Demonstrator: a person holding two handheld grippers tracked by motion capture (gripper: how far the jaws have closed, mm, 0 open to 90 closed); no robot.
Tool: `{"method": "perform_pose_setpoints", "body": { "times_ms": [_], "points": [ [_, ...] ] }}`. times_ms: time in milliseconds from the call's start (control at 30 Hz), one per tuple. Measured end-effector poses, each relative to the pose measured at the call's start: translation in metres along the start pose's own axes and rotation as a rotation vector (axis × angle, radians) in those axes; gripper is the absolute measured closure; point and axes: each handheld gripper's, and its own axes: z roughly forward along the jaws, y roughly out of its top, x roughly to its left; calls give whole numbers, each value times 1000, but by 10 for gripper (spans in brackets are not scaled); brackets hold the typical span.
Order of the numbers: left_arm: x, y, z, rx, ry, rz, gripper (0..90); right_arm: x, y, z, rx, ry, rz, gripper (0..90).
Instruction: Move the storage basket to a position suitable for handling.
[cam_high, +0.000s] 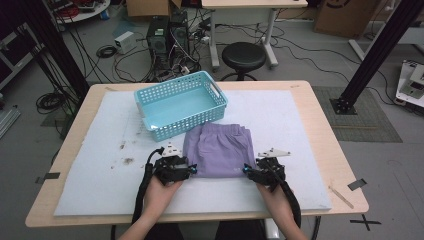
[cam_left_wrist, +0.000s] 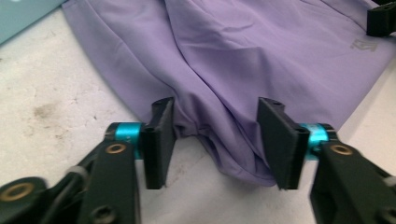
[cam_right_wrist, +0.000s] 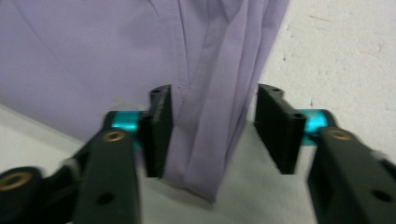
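Observation:
A folded purple garment (cam_high: 220, 150) lies on the white mat just in front of a teal basket (cam_high: 185, 125). My left gripper (cam_high: 192, 170) is at the garment's near-left corner, and my right gripper (cam_high: 246, 170) at its near-right corner. In the left gripper view the gripper (cam_left_wrist: 215, 140) stands open, with a corner fold of the garment (cam_left_wrist: 243, 51) between the jaws and a gap at each pad. The right gripper (cam_right_wrist: 210, 133) is also open. A hanging fold of the garment (cam_right_wrist: 93, 60) runs between its jaws, close to the left pad and apart from the right one.
The perforated teal basket is tilted at the back centre of the white mat (cam_high: 100, 170). Dirt specks (cam_high: 127, 161) mark the mat to the left. The wooden table edge (cam_high: 340, 165) runs to the right. A black stool (cam_high: 243, 56) and cables are beyond the table.

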Motion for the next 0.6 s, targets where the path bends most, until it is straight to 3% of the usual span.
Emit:
{"method": "perform_pose_setpoints", "body": {
  "times_ms": [33,100,133,267,600],
  "points": [
    [-1,0,0,-1,-4,-1,544,1,0,0,0,9,-1,619],
    [-4,0,0,2,-16,11,641,4,0,-1,4,35,-8,755],
    [-8,-1,0,7,-25,32,684,5,0,-1,1,45,-16,777],
    [-9,-2,-1,7,-61,42,842,6,0,-1,0,50,-18,841],
    [-15,-15,-17,9,-92,64,873,6,-4,-8,10,101,1,863]
  ]
}}
